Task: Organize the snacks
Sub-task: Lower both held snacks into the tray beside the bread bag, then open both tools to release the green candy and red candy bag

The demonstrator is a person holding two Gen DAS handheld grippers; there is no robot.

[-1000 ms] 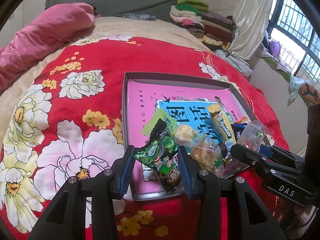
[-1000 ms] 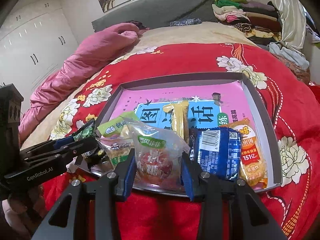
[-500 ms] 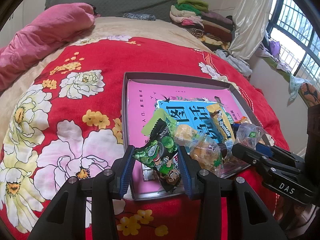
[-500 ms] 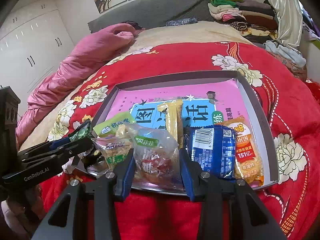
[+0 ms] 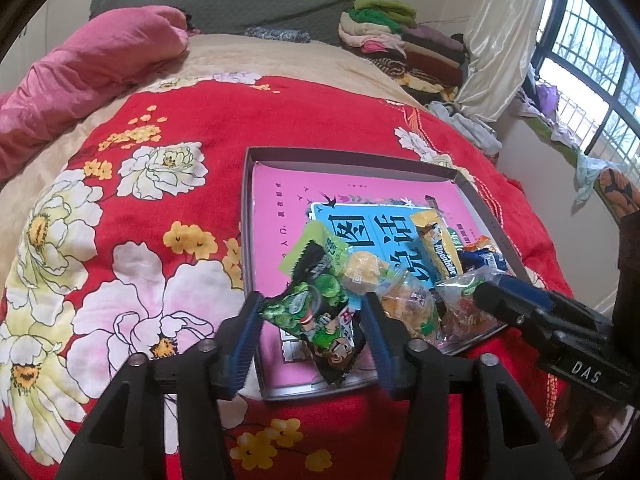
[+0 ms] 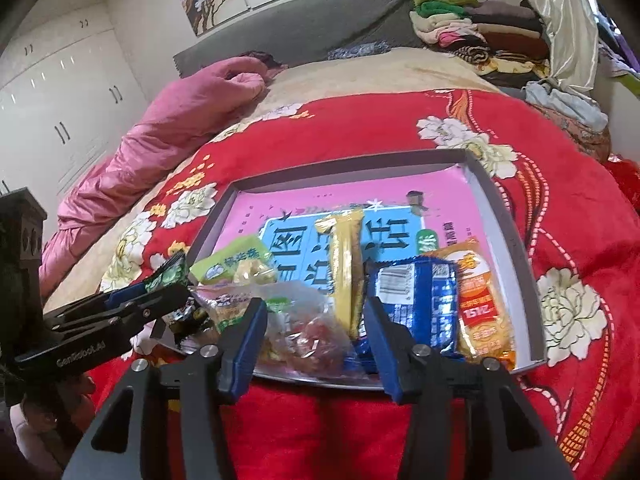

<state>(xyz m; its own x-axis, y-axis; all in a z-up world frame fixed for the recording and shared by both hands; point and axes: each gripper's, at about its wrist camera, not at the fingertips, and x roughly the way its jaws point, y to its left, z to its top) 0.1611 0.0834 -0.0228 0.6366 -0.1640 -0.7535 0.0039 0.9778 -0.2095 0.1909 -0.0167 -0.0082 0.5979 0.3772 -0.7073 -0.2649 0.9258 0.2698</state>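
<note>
**Red floral bedspread, grey tray, both claws loosening over the snacks**

Red plush blanket with big white and yellow flowers (image 5: 168, 184) covers the bed I'm working over, and on it sits a shallow grey cardboard tray (image 5: 344, 160) lined with a pink sheet bearing a blue printed panel (image 6: 360, 200). All the snacks are bunched at the tray's near edge.

My left gripper (image 5: 312, 328) has just been opening its jaws. A dark green crinkly snack packet with a cartoon figure (image 5: 316, 312) lies between the blue pads; its left corner appears to touch the left pad, while the right pad looks to stand clear of it. I read that as released, the packet lying in the tray's near left part.

My right gripper (image 6: 316, 328) has also just been opening. Between its pads lies a clear plastic bag of reddish sweets (image 6: 308, 328), resting on the tray's near rim, with the pads beside it rather than squeezing.

Left of that bag are a clear packet of yellow-orange pieces (image 5: 408, 304) and a pale green pouch (image 6: 228, 264). A long yellow wrapped bar (image 6: 348, 272) lies lengthwise toward the tray's middle, a shiny blue packet (image 6: 416, 304) just right of it, and an orange packet (image 6: 480, 304) nearest the right wall.

Beyond the tray, a pink quilt (image 6: 168, 132) is heaped by the grey headboard (image 6: 304, 32), with folded clothes (image 6: 472, 32) stacked at the far right.
</note>
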